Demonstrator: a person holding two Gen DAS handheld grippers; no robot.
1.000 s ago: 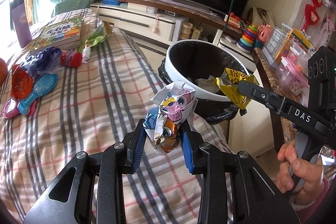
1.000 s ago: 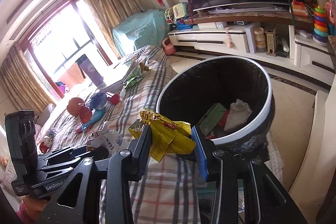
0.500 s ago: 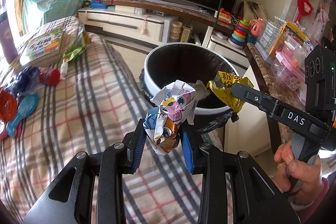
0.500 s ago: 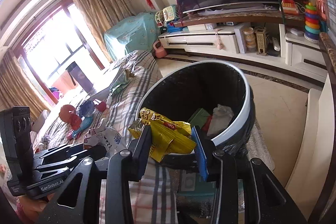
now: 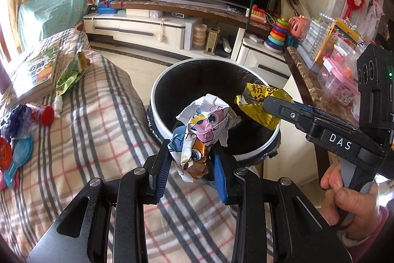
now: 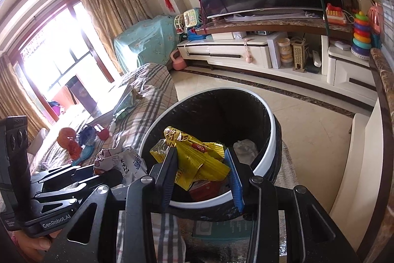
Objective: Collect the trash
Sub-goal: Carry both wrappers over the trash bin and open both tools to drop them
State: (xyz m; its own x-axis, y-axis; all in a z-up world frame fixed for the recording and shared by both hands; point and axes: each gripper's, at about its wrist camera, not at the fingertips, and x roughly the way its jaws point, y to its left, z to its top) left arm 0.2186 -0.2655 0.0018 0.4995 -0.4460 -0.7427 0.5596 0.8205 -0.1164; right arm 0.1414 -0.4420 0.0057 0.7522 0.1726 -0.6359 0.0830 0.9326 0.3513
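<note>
I have a piece of rubbish in each gripper and both are at the bin, so the carrying part looks about done. My left gripper has its fingers clenched on a crumpled cartoon wrapper, pinched low on the wad so most of it stands up clear of the pads; in the left wrist view it sits over the near rim of the trash bin, at the edge of the plaid-covered bed. My right gripper is grasping a yellow snack packet across its crumpled middle, and from its own camera the packet hangs over the bin's open mouth, with a white wad and other scraps visible on the black liner below. I judge the right side ready to let go first, since its load is clearly inside the rim; the left wants to go a little further over the opening, or the light wrapper could catch the rim and drop back on the bed. More remains to collect: a green packet lies beside a picture book farther up the bed, apart from the toys at the left edge.
</note>
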